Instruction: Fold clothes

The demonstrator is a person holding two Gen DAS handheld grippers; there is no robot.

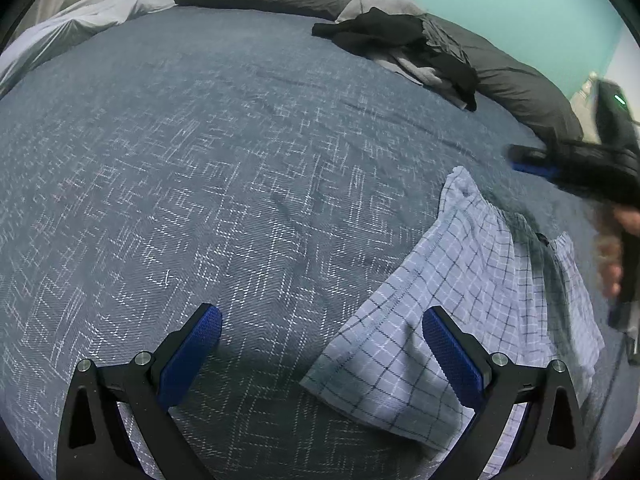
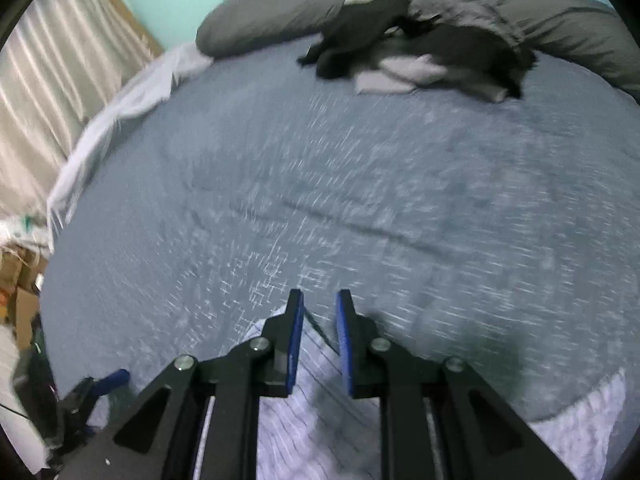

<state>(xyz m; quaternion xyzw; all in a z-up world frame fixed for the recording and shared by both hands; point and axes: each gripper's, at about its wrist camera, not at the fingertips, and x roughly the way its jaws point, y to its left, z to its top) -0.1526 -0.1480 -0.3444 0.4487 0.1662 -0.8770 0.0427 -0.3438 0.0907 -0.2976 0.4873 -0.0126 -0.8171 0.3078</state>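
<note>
One checked garment (image 1: 460, 280) lay flat on the bedspread (image 1: 240, 180), no fold visible; an unsorted pile (image 1: 412, 48), uncountable, waited by two pillows. Left gripper (image 1: 322, 350) stood wide and empty at its left edge; right gripper (image 2: 319, 344), narrowly parted, hovered above it, gripping nothing.

Blurring across the whole right wrist view, smearing the bedspread (image 2: 360, 184) weave and the clothes pile (image 2: 416, 56) at upper centre. Running off the lower edge: checked shorts (image 2: 316, 412). Smearing at the left view's right edge: right gripper (image 1: 532, 160), state unreadable there.
</note>
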